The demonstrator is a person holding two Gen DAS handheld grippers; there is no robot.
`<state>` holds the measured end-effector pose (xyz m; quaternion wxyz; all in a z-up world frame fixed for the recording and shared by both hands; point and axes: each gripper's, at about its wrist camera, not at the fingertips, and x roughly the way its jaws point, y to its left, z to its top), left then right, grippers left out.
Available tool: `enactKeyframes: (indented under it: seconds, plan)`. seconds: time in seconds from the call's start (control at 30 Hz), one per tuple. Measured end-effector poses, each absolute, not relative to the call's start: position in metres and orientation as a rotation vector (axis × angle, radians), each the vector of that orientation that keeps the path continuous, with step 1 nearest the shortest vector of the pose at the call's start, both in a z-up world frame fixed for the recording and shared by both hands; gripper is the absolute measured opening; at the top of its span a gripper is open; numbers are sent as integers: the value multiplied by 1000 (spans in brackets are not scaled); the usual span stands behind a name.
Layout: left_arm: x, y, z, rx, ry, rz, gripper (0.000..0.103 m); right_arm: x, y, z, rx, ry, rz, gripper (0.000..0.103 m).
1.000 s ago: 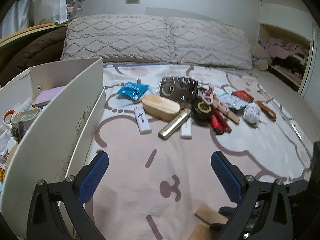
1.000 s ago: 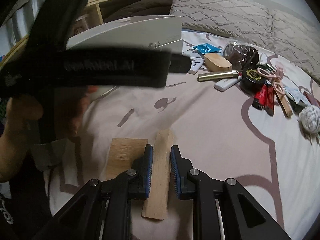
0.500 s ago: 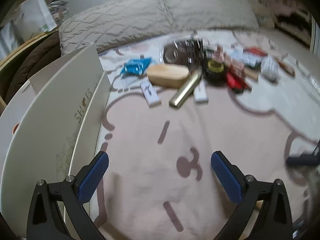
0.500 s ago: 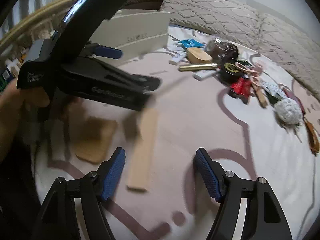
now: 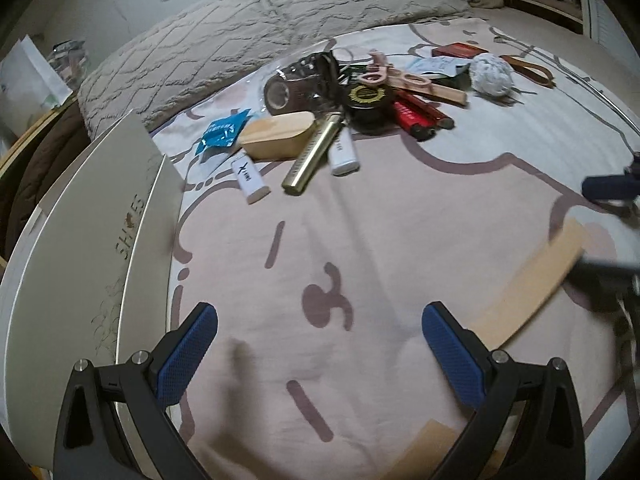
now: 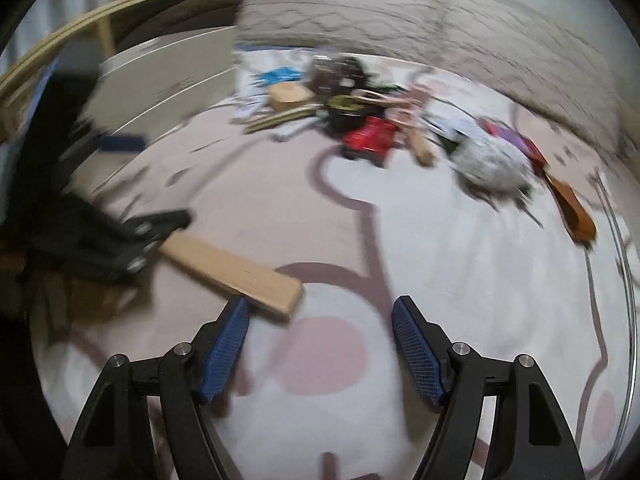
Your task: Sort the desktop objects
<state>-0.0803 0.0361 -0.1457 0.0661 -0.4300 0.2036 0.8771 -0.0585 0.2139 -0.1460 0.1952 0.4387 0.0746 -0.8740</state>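
The wooden strip (image 6: 236, 276) is seen just ahead-left of the right tool (image 6: 320, 338), lying crosswise, and both tools are released and empty.

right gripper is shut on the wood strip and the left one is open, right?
Not quite: the right gripper is open too. In the right wrist view its jaws stand wide apart and the wood strip lies on the bed beside them, ungripped. The left gripper is open, as you said.

Pink patterned bedsheet (image 5: 400, 216), two textured beige pillows (image 5: 280, 20) against a white wall (image 5: 100, 4) (dim indoor light)
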Motion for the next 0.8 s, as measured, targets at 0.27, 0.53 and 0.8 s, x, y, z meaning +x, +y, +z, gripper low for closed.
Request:
enactKeyframes:
  seconds: [0.27, 0.53, 0.8]
  plan:
    - [-74, 49, -144, -1259, 544, 2596, 103, -66, 224, -150, 1267, 114, -2486, 77]
    - [-56, 39, -136, -1217, 436, 2609, 103, -65, 219, -153, 1267, 166, -2479, 87]
    - [-18, 30, -121, -1082, 333, 2549, 103, -63, 218, -151, 1265, 170, -2488, 87]
